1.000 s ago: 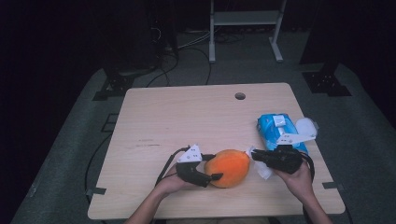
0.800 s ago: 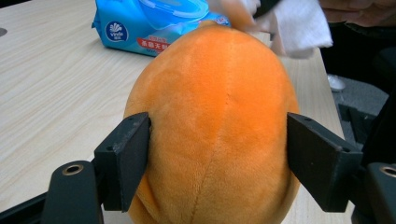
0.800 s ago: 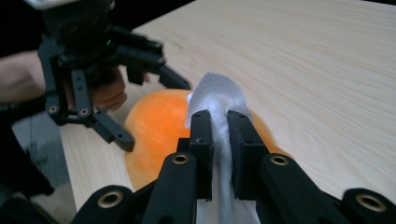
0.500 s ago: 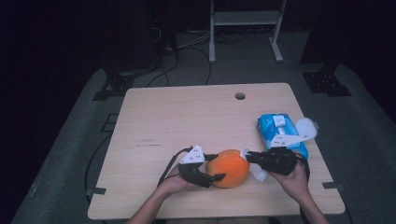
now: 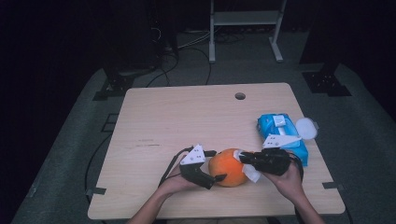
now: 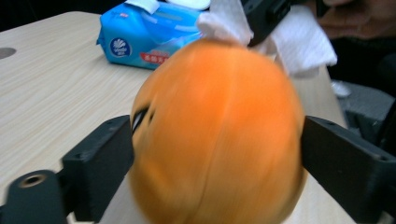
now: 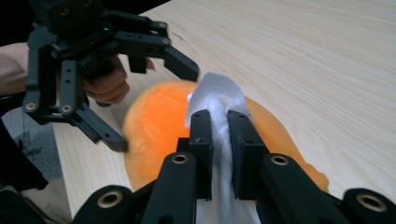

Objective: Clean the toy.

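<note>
- Orange (image 5: 227, 167) sits on the table (image 5: 187, 121), near the front edge, between the two grippers.
- Left gripper (image 5: 215, 165): jaws have just been opening, now spread wide around the orange, one on each side. In the left gripper view the orange (image 6: 217, 133) is blurred and fills the gap; jaws sit right at its flanks, can't tell if the pads are touching or pressing.
- Right gripper (image 5: 243, 157): jaws nearly together, clamped on a white tissue (image 5: 251, 171).
- Right gripper view: tissue (image 7: 215, 100) bunched between the jaws, its tip pressed against the top of the orange (image 7: 154, 135).
- Left gripper view: tissue (image 6: 299, 44) hangs over the far side of the orange.
- Blue wipes pack (image 5: 282, 135) lies on the right side of the table, just behind the right hand (image 5: 289, 179), apart from the orange.
- Left hand (image 5: 175, 182) comes in from the bottom edge.
</note>
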A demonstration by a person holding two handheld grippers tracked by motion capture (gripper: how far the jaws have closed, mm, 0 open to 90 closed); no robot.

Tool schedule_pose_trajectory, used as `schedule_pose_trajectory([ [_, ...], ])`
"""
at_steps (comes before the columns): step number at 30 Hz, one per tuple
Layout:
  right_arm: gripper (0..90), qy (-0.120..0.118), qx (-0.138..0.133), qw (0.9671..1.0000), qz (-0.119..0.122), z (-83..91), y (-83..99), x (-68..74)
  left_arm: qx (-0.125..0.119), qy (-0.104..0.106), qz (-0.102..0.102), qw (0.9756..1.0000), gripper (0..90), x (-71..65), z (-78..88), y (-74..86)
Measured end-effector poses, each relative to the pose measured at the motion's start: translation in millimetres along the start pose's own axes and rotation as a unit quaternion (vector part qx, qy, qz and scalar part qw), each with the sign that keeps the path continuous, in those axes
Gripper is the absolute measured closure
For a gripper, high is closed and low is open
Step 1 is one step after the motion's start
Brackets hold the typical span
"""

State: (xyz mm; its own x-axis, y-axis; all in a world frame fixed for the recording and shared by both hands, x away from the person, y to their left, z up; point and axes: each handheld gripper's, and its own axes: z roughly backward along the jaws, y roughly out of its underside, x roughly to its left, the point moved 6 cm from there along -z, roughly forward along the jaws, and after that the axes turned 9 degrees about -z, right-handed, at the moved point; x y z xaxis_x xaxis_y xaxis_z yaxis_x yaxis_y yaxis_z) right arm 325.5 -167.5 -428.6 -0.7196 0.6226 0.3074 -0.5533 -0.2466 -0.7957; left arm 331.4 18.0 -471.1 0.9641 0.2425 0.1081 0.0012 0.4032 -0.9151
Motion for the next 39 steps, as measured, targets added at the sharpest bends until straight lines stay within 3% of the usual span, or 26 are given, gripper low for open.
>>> schedule_pose_trajectory([
  [7, 79.9, -0.003, -0.007, 0.9996, -0.025, 6.7, 3.1, -13.2, -0.008, 0.023, 0.023, 0.9994, 8.9, -0.7, -13.2, 7.8],
  [9, 80.1, -0.005, -0.009, 0.9995, -0.029, 6.2, 2.1, -13.4, -0.001, 0.015, 0.024, 0.9996, 23.4, -2.1, -12.4, 6.1],
  [11, 80.2, -0.008, -0.017, 0.9993, -0.032, 7.8, -0.8, -10.7, 0.0, 0.012, 0.02, 0.9997, 31.6, -2.6, -6.9, -4.1],
  [14, 80.2, -0.023, -0.043, 0.9983, -0.032, 14.5, -9.2, -4.3, -0.022, 0.015, 0.017, 0.9995, 33.3, -4.1, 6.6, -23.8],
  [17, 80.2, -0.051, -0.063, 0.9953, -0.052, 16.6, -13.2, -3.7, -0.035, 0.015, 0.014, 0.9992, 33.2, -3.8, 20.3, -34.9],
  [21, 80.4, -0.054, -0.046, 0.995, -0.07, 4.6, -4.6, -8.6, -0.011, 0.009, 0.02, 0.9997, 33.7, -1.5, 20.2, -28.8],
  [22, 80.5, -0.052, -0.044, 0.9953, -0.068, 2.7, -3.6, -8.3, 0.003, 0.008, 0.023, 0.9997, 34.0, -2.2, 17.3, -25.9],
  [24, 80.5, -0.062, -0.051, 0.9949, -0.061, 2.6, -8.3, -0.8, 0.004, 0.006, 0.023, 0.9997, 34.6, -4.4, 14.0, -26.3],
  [29, 80.4, -0.064, -0.051, 0.9966, -0.007, 0.7, -19.6, 29.9, 0.01, -0.002, 0.011, 0.9999, 33.1, -11.0, 7.6, -32.4],
  [31, 80.5, -0.049, -0.046, 0.9976, 0.011, -0.2, -19.6, 33.0, 0.004, -0.008, 0.001, 1.0, 27.3, -9.6, 6.4, -28.6],
  [34, 80.5, -0.018, -0.039, 0.999, 0.011, -2.1, -13.6, 19.3, -0.018, -0.004, 0.003, 0.9998, 13.8, -4.5, 5.3, -23.9],
  [35, 80.5, -0.012, -0.039, 0.9992, 0.002, -1.8, -10.8, 12.2, -0.018, -0.004, 0.006, 0.9998, 10.2, -2.5, 4.7, -21.2],
  [37, 80.4, -0.007, -0.045, 0.9987, -0.02, 2.7, -8.1, -0.4, -0.015, -0.004, 0.004, 0.9999, 9.0, -0.3, 1.6, -14.4],
  [39, 80.5, -0.01, -0.052, 0.9979, -0.038, 6.8, -7.8, -7.7, -0.02, 0.004, 0.018, 0.9996, 9.1, -0.9, -5.5, -8.7],
])
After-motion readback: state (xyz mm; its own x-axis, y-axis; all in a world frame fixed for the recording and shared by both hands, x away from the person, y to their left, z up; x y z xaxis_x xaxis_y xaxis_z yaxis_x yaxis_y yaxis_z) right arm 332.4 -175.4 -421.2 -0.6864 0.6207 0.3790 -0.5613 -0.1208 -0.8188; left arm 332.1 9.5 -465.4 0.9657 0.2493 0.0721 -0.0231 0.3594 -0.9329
